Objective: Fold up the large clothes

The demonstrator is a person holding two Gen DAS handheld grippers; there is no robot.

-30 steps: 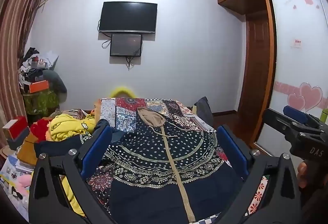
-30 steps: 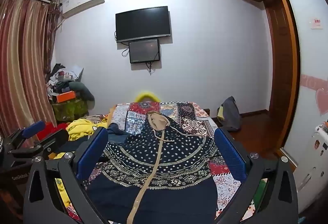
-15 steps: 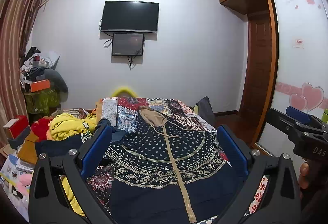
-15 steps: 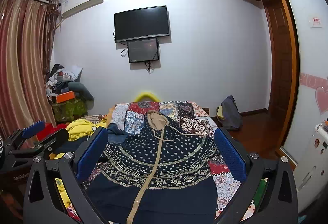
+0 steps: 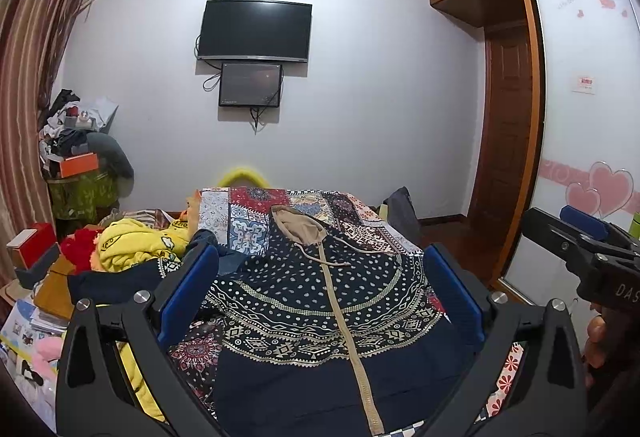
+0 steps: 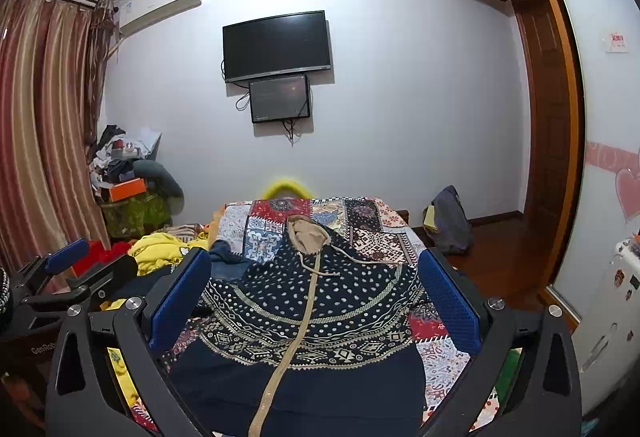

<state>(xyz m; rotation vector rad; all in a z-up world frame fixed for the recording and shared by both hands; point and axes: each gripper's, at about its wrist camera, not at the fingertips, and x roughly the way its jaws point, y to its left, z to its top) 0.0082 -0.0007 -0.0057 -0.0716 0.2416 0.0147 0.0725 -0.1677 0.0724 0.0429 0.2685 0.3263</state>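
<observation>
Hoodie point(image 5: 320, 301), navy with pale dots and a tan zip, lies spread on the patchwork bed point(image 5: 248, 221) at lower centre. Left claw point(image 5: 322, 293) and right claw point(image 6: 316, 297) hang above it, jaws apart, empty. Right claw's body, right edge, reads "DAS"; left claw's, lower left, "GenRob".

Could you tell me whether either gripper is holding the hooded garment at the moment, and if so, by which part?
Nothing is held: the left gripper and right gripper are both open above the hooded garment.
</observation>
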